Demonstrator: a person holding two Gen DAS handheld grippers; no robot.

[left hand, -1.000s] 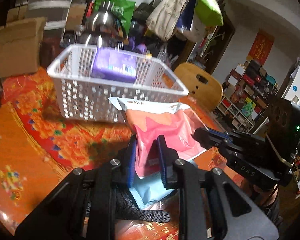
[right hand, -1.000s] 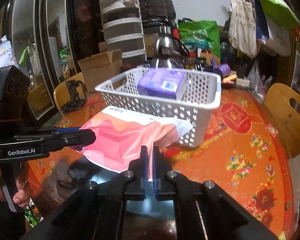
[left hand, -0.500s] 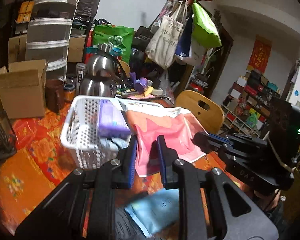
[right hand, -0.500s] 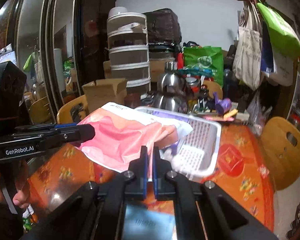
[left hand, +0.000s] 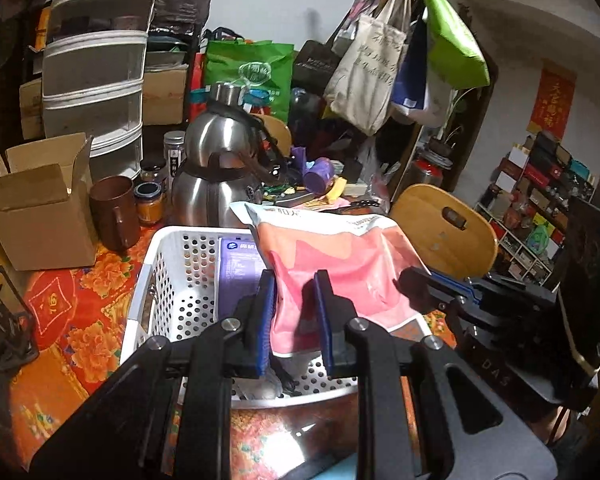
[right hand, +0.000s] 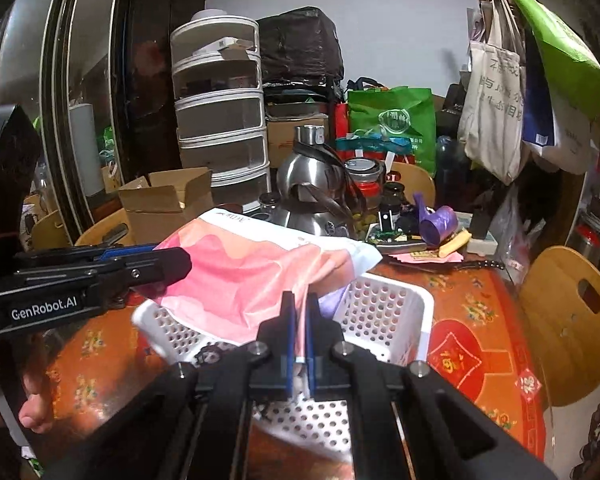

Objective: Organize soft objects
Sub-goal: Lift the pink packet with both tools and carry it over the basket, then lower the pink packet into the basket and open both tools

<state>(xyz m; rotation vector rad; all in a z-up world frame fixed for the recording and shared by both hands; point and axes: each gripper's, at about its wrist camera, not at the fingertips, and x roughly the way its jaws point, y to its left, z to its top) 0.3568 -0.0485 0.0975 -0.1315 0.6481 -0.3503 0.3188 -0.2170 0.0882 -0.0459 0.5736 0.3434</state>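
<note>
Pink: main colour of the soft pouch (left hand: 340,276), with paler peach bands, a white top edge with printed characters and a white lower corner; film surface, creased and sagging between its two grip points.
Pouch position: held in the air above the white perforated basket (left hand: 172,292), clear of the tablecloth; its far edge reaches toward the steel kettle (left hand: 216,176).
Left gripper (left hand: 294,316): blue-padded jaws set a little apart with the pouch's lower edge between them; the film bulges in the gap, pinched.
Right gripper (right hand: 299,332): jaws pressed nearly together on a thin fold of the pouch's side edge.
Basket contents: purple pack (left hand: 240,268) lying flat against the far wall, partly hidden under the pouch; further items on the basket floor too dark to identify.
Basket support: red-and-orange floral tablecloth (left hand: 80,320).
Surroundings: cardboard box (left hand: 40,216) and brown mug (left hand: 114,212) beside the basket's left side; wooden chair (left hand: 444,236) behind the right gripper.
Change over the last second: the pouch has risen from lying on the cloth in front of the basket to hanging over its opening; the light-blue pack formerly under it has dropped to the bottom edge of the left view. Both grips are unchanged.
</note>
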